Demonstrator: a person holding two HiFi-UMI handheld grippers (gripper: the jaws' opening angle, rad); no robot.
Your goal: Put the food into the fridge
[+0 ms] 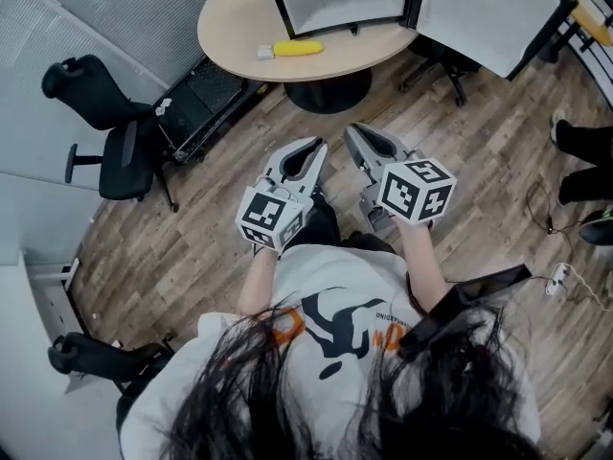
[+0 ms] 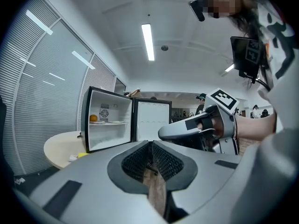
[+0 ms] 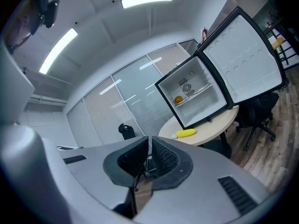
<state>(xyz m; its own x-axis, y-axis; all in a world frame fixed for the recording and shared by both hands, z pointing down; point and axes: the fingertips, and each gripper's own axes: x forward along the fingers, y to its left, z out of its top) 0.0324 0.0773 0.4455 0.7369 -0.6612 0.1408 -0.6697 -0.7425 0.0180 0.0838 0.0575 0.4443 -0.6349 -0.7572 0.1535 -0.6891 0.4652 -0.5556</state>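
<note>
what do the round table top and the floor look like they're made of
Table top: probably laminate or painted board, smooth and matte; it is an even pale beige with no grain showing.
Floor: wood-look planks, grey-brown with streaky grain and visible seams; real wood, laminate or vinyl cannot be told apart here.

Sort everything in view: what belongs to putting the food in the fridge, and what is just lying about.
Job: open fridge; yellow food on the table; orange on the fridge shelf; left claw and right claw, both shut and empty.
Lying about: office chair; black case on the floor; white scrap beside the yellow food.
</note>
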